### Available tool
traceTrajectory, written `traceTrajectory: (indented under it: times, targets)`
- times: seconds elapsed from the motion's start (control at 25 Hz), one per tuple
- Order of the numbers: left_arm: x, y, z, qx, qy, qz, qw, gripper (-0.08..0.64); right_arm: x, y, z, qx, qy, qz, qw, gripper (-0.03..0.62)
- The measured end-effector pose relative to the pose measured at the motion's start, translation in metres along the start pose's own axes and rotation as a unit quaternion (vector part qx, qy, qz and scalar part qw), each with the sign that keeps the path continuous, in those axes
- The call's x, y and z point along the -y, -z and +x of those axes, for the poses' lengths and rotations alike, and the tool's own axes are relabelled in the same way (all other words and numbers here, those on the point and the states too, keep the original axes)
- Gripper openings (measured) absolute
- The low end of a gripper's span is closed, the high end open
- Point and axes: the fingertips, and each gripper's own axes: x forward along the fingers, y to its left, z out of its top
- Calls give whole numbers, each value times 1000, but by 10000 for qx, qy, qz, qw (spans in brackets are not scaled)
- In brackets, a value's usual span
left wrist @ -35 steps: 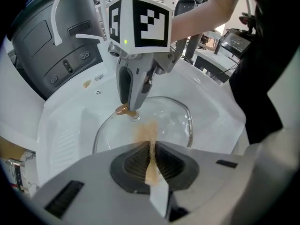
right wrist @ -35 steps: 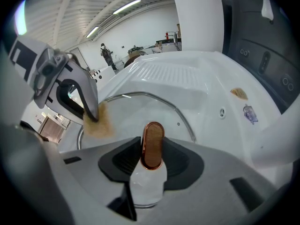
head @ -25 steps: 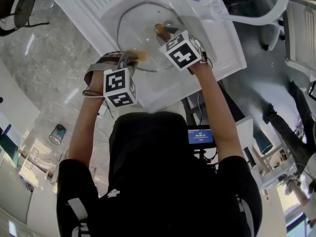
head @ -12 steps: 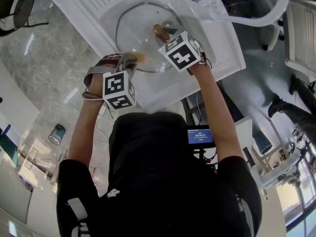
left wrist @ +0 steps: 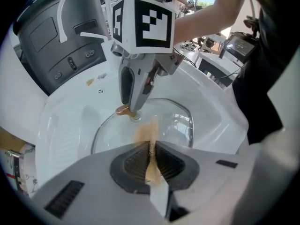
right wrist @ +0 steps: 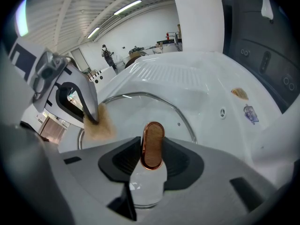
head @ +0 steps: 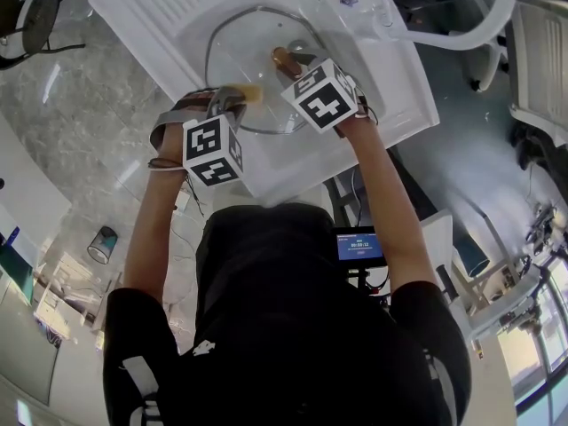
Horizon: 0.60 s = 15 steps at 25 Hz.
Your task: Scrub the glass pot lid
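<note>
Head view: the lid (head: 235, 51) lies in the sink (head: 151, 7), upper centre. Left gripper view: the left gripper (left wrist: 151, 146) pinches a sponge (left wrist: 146, 131) against the glass, to rub it. Right gripper view: the right gripper (right wrist: 153, 156) clamps the knob (right wrist: 153, 142), likely steadying the lid.

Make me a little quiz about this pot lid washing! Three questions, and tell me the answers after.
1. True or false: the right gripper is shut on the lid's knob.
2. What does the left gripper pinch? A) tan scrub pad B) spoon C) bottle
3. Fill in: the glass lid lies in the white ____.
Key: 1 true; 2 A; 3 sink.
</note>
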Motion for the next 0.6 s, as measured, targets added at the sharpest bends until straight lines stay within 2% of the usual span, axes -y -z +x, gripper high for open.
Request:
traceTrajectory:
  times: [0.6]
  targets:
    - [-37, -2, 10, 11, -240, -85, 9997, 20, -1, 0, -1, 28, -18, -4, 10000, 126]
